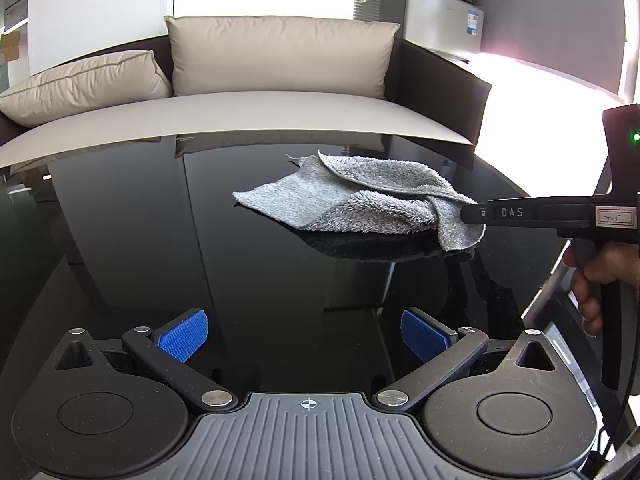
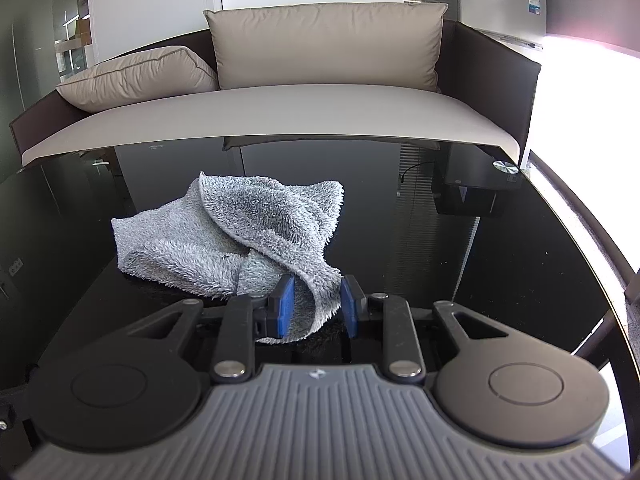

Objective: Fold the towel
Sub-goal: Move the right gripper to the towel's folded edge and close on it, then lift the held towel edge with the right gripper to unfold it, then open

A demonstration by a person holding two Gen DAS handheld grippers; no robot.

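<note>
A grey fluffy towel [image 1: 360, 196] lies crumpled on the glossy black table [image 1: 200, 240], with one flap folded over itself. In the right wrist view the towel [image 2: 248, 232] runs from the table's middle down to my right gripper [image 2: 317, 306]. That gripper's blue pads [image 2: 286, 304] are shut on the towel's near corner, which hangs between them. The left wrist view shows the right gripper [image 1: 472, 214] coming in from the right, held by a hand [image 1: 600, 276], its tip at the towel's right corner. My left gripper [image 1: 304, 336] is open and holds nothing, well short of the towel.
A sofa [image 2: 280, 112] with beige cushions [image 2: 324, 44] stands just behind the table's far edge. A silver fridge [image 1: 444, 24] is at the back right. A round metal disc [image 2: 505, 166] sits at the table's far right corner.
</note>
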